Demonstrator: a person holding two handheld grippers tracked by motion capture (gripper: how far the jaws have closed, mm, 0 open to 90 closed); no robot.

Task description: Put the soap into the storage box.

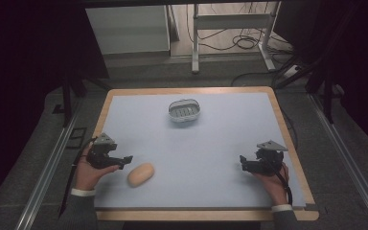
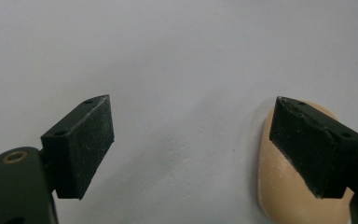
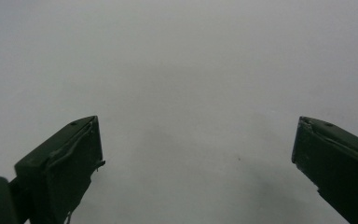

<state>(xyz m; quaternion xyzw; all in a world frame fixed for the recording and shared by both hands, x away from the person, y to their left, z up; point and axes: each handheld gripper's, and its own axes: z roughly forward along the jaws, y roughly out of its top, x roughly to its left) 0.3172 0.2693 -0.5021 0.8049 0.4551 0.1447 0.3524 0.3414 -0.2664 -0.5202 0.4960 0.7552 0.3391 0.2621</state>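
A: What is seen from the high view?

B: A desk (image 1: 280, 120) with a wooden rim and a pale blue-grey top is shown on a dark floor; a metal frame and loose cables are seen behind it. A soap (image 1: 140, 174) is laid near the front left, just beside the left tongs (image 1: 123, 161), which are spread. A grey dish (image 1: 184, 110) is set well apart, toward the far edge. The right tongs (image 1: 244, 161) are held at the front right.

A: And the left gripper view?

B: The soap (image 2: 284, 186) is seen behind one jaw, not pinched.

A: The right gripper view?

B: The right tongs (image 3: 198, 163) are spread over bare surface. No writing can be read.
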